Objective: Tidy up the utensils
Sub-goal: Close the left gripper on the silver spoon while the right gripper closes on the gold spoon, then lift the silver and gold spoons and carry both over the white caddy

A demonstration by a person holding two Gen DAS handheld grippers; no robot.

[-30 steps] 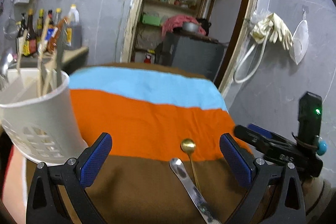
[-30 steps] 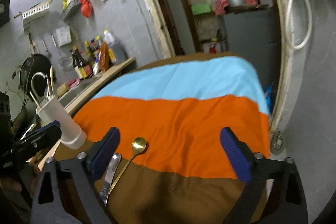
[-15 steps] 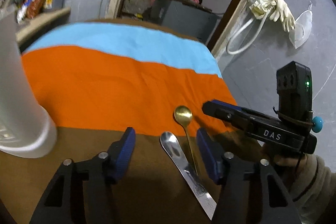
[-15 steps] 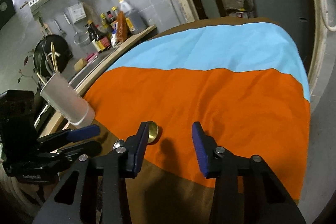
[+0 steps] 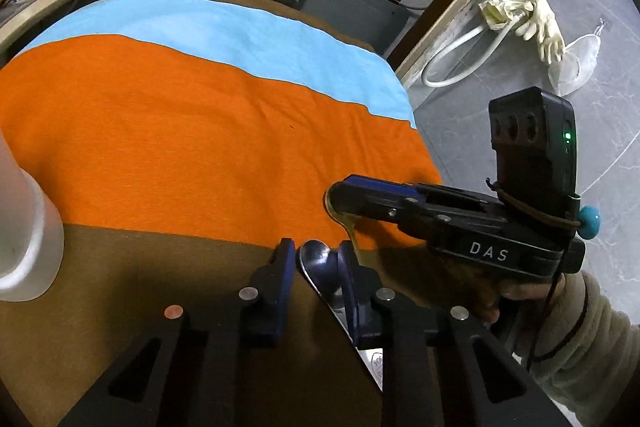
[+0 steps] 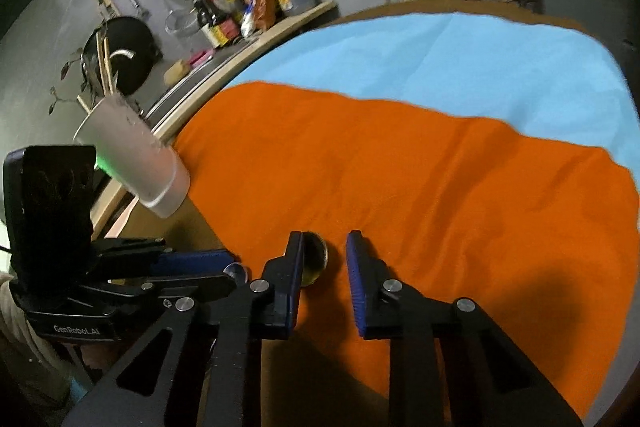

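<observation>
In the left wrist view, the left gripper (image 5: 313,259) has its blue pads closed around the bowl of a silver spoon (image 5: 316,261) lying on the brown stripe of the tablecloth (image 5: 180,115), beside a white utensil holder (image 5: 24,239). In the right wrist view, the right gripper (image 6: 323,263) is parted a little, its left pad against the gold spoon (image 6: 314,259) on the orange stripe, not clamping it.

The silver spoon (image 5: 320,269) is flanked closely by the left claw (image 5: 314,259) on the striped bench (image 5: 180,131), the gold spoon (image 5: 352,231) being covered by the right claw (image 5: 360,195).
</observation>
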